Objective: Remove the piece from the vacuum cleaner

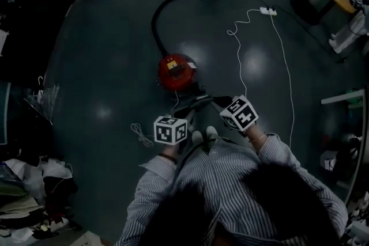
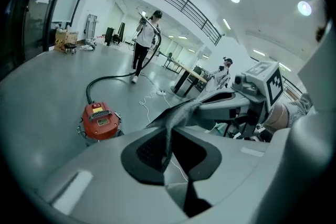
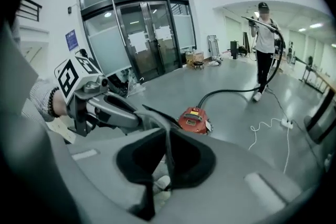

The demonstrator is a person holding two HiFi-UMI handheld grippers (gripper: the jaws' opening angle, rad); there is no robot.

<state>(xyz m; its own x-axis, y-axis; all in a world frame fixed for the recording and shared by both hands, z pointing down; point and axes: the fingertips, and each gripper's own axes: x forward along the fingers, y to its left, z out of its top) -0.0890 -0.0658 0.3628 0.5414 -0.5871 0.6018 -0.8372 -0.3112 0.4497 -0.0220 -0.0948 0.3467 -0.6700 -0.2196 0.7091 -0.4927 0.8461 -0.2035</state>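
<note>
Piece of thin grey sheet-like material (image 2: 178, 113) is held in the air in front of the person, stretched between the two tools. Its long axis runs roughly side to side across the person's front. One end is pinched in the left gripper (image 2: 170, 157) and the other in the right gripper (image 3: 167, 160). Both pairs of jaws stand narrow and are clamped on the piece's thin edge. In the head view the two marker cubes sit close together with the jaw tips angled toward each other. The round red vacuum cleaner (image 1: 176, 71) stands on the dark shiny floor (image 1: 104, 55) beyond the grippers, apart from the piece. Its black hose (image 1: 167, 0) curves away to a standing person (image 2: 143, 44) who holds the far end. A white cable (image 1: 288, 66) trails across the floor to the right.
</note>
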